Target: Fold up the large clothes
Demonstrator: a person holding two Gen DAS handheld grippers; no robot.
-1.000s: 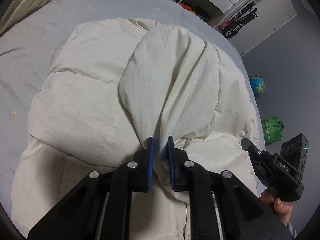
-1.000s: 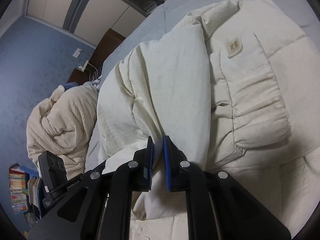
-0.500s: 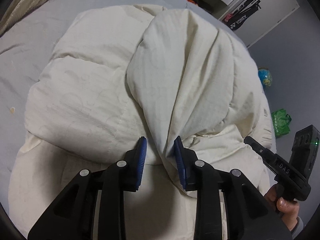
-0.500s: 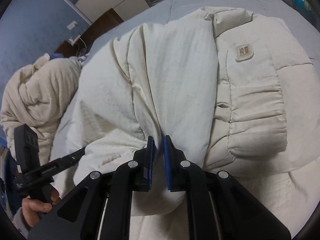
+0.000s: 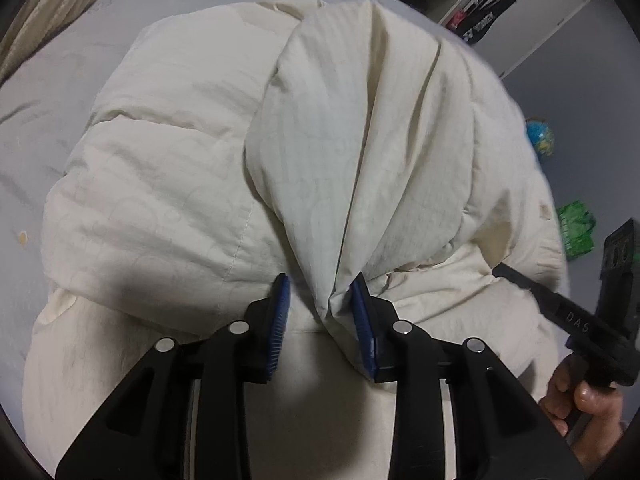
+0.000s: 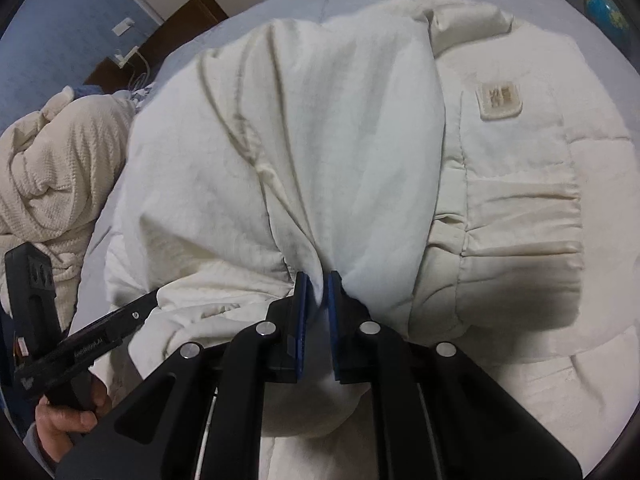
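Observation:
A cream padded jacket (image 5: 168,184) lies on the grey bed (image 5: 36,116). A white lining fold (image 5: 360,128) is draped over its middle. My left gripper (image 5: 322,284) is open, and a bunched corner of the fold rests against its right pad. In the right wrist view the same fold (image 6: 320,120) runs into my right gripper (image 6: 318,282), whose jaws stand a little apart with the fabric between them. A square logo patch (image 6: 500,98) and a gathered cuff (image 6: 520,216) lie to the right.
A cream knitted blanket (image 6: 52,176) is heaped at the bed's left. A wardrobe and shelves (image 5: 532,20) stand beyond the bed, with a globe (image 5: 540,140) and a green bag (image 5: 576,232) on the floor. A dark wooden bedside unit (image 6: 168,36) stands beside the blue wall.
My left gripper has opened from shut on the fold. My right gripper's jaws have parted a little. Both grippers have moved forward over the jacket.

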